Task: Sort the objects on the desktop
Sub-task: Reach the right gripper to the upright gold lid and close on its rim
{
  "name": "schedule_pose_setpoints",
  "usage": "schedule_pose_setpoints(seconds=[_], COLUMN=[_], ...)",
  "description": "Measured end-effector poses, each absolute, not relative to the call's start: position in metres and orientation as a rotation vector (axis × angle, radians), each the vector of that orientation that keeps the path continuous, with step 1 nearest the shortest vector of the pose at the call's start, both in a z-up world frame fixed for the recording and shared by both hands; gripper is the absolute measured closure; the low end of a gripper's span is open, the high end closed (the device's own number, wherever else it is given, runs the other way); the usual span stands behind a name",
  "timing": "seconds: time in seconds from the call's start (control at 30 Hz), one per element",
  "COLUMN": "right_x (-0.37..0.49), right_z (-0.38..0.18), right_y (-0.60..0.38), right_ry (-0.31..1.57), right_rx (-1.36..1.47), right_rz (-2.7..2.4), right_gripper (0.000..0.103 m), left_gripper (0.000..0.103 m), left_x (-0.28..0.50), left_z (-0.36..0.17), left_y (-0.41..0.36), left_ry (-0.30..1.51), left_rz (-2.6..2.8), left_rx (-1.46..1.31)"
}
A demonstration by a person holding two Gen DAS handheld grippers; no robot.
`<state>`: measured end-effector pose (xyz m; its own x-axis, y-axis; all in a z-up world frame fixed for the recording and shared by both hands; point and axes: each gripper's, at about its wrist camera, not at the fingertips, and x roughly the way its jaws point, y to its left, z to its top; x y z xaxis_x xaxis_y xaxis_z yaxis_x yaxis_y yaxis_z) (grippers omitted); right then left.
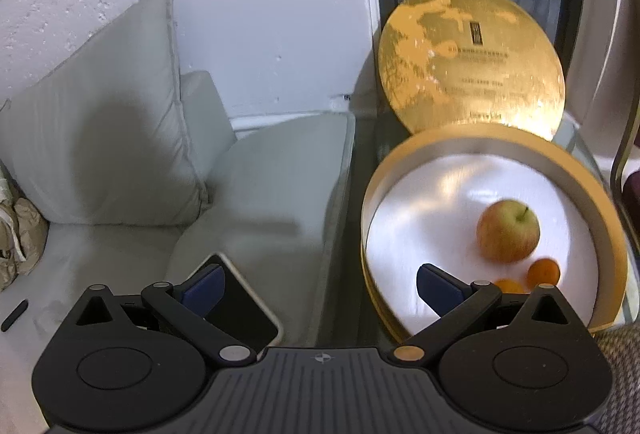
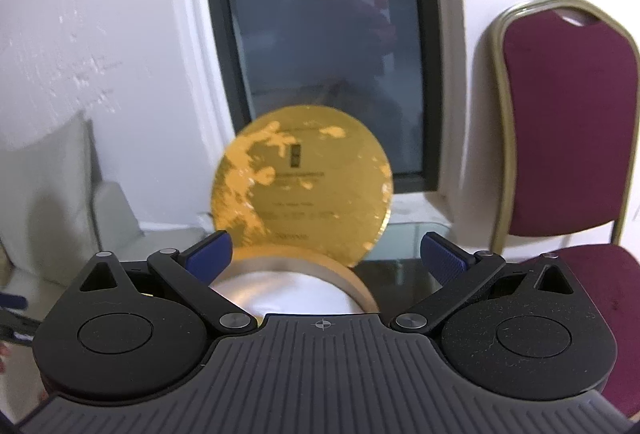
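Note:
A round gold box (image 1: 416,154) with a white lining sits on a glass table. Inside it lie an apple (image 1: 508,236) and two small oranges (image 1: 543,272). Its gold lid (image 1: 472,66) leans upright behind it. My left gripper (image 1: 320,288) is open and empty, its right pad over the box's near rim. A black phone (image 1: 244,298) lies on the white sofa seat under the left pad. In the right wrist view my right gripper (image 2: 326,254) is open and empty above the box (image 2: 304,274), facing the lid (image 2: 302,186).
A white sofa with a cushion (image 1: 104,138) fills the left. A small black stick (image 1: 14,315) lies on the seat at far left, near crumpled brown paper (image 1: 18,246). A maroon chair (image 2: 568,138) stands right of the table. A dark window (image 2: 324,66) is behind the lid.

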<state>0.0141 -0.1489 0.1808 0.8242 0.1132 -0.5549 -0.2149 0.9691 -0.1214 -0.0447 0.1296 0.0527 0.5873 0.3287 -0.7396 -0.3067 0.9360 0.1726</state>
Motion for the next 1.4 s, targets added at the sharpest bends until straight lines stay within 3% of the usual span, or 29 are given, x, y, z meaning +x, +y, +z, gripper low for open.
schedule_pose_setpoints(seconds=[0.3, 0.87, 1.17, 1.4], right_x=[0.049, 0.115, 0.189, 0.27], right_z=[0.189, 0.195, 0.196, 0.152], right_y=[-0.142, -0.146, -0.143, -0.144], right_ry=[0.562, 0.542, 0.473, 0.435], right_rx=[-0.12, -0.137, -0.113, -0.117], right_rz=[0.199, 0.204, 0.205, 0.14], right_gripper=[0.0, 0.0, 0.0, 0.0], left_gripper=[0.001, 0.001, 0.001, 0.001], left_x=[-0.016, 0.044, 0.129, 0.213], left_z=[0.056, 0.064, 0.078, 0.035], left_y=[0.135, 0.146, 0.155, 0.174], left_ry=[0.786, 0.826, 0.728, 0.667], left_rz=[0.404, 0.386, 0.301, 0.31], left_rx=[0.007, 0.063, 0.074, -0.102])
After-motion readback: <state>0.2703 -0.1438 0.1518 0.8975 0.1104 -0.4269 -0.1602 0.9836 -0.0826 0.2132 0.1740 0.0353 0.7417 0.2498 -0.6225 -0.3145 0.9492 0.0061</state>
